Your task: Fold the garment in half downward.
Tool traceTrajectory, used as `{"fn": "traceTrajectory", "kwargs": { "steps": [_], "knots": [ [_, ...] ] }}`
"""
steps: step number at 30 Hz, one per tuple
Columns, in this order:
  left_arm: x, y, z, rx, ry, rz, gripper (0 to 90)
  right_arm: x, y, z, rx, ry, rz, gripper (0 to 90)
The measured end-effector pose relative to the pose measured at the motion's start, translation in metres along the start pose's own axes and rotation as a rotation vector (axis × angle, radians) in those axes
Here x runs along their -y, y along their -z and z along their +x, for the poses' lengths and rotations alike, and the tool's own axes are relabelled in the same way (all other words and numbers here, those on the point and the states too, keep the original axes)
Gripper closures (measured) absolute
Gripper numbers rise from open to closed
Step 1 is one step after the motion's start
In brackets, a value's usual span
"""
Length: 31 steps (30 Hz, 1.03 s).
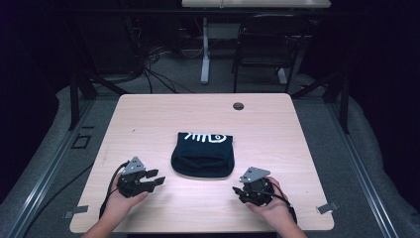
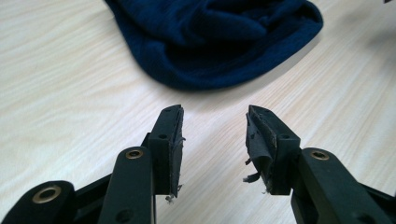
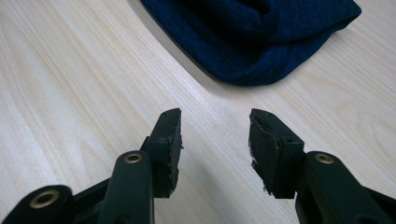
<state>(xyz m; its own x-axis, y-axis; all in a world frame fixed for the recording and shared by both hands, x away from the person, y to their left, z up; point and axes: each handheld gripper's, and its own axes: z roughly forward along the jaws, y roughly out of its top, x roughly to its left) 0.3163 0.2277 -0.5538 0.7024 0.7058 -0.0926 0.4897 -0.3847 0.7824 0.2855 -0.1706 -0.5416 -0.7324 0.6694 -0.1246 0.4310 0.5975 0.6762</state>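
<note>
Item 1: dark blue knitted hat (image 1: 202, 154), lying flat at the middle of the table (image 1: 148, 114), white lettering along its far edge at 12 o'clock, rounded end toward the person at 6 o'clock. Nothing touches it.

Item 2: left gripper (image 1: 157, 181), held in the person's left hand (image 1: 119, 201), at about 8 o'clock from the hat and near it. In the left gripper view its jaws stand wide apart with bare wood between them; the hat's rounded edge (image 2: 210, 56) lies just ahead at 12 o'clock. The pads (image 2: 175, 140) look worn and frayed.

Item 3: right gripper (image 1: 237, 191), held in the person's right hand (image 1: 270, 208), at about 4 o'clock from the hat. Jaws likewise wide and empty; in the right gripper view the hat (image 3: 261, 42) sits ahead toward 1 o'clock.

Item 4: small dark round hole cover (image 1: 238, 106) in the tabletop, past the hat at 12 o'clock.

Step in hand, as judged: the approach, both grippers set either side of the hat's near end, no grasp made.

Next move calls for: each gripper advancing to the near edge, low to the wood, 1 jaw sliding under the knit, then closing on the fabric.
</note>
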Motion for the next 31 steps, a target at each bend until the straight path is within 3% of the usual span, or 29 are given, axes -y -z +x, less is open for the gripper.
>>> {"fn": "traceTrajectory", "kwargs": {
  "steps": [5,14,19,26,31],
  "knots": [
    [0.010,0.001,0.005,-0.012,0.042,-0.013,56.2,0.005,-0.001,0.002,-0.001,-0.008,-0.032,53.1],
    [0.014,-0.004,0.005,-0.021,0.048,-0.024,56.0,0.011,-0.009,0.003,-0.013,-0.043,-0.063,52.5],
    [0.015,-0.005,0.003,-0.027,0.023,-0.007,55.7,0.013,-0.011,0.005,-0.006,-0.065,-0.089,52.3],
    [0.017,-0.007,0.002,-0.028,0.021,0.008,53.8,0.014,-0.018,0.010,0.004,-0.019,-0.062,52.2],
    [0.017,-0.011,0.001,-0.022,0.013,0.010,51.6,0.015,-0.020,0.010,0.009,-0.013,-0.049,52.0]
  ]
}}
